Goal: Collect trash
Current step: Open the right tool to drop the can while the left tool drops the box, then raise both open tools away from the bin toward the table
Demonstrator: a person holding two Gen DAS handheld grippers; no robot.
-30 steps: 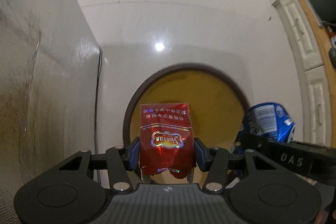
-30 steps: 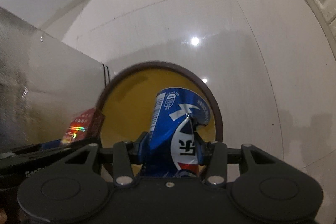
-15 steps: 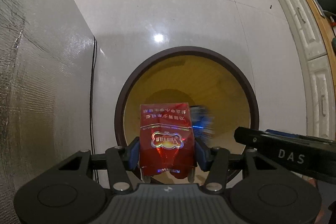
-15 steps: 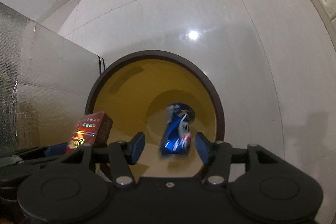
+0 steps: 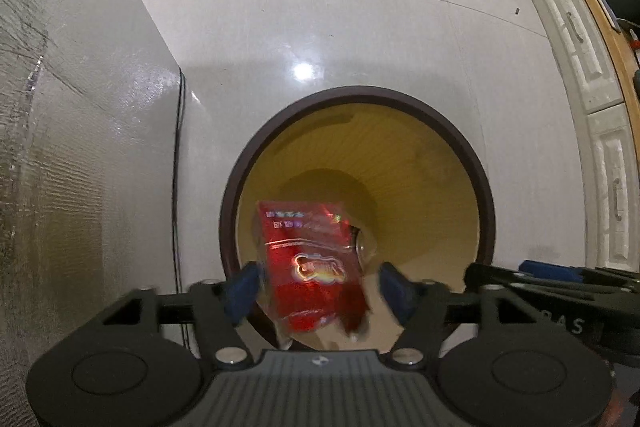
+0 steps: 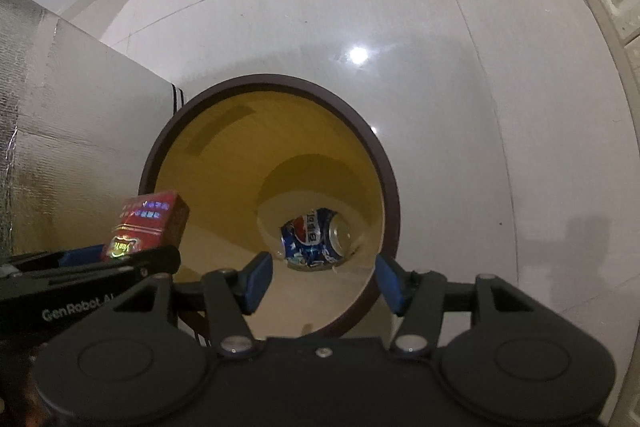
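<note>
A round trash bin with a dark brown rim and yellow inside stands on the floor below both grippers; it also shows in the right wrist view. My left gripper is open, and a red cigarette pack hangs blurred between its spread fingers, touching neither. The pack also shows in the right wrist view. My right gripper is open and empty above the bin. A crushed blue soda can lies on the bin's bottom.
A foil-covered box stands against the bin's left side, with a black cable down its edge. White cabinets line the right. The floor is glossy white tile.
The right gripper opened and the blue can fell to the bin's bottom. The left gripper has now opened too, and the red pack has come free of its fingers.
</note>
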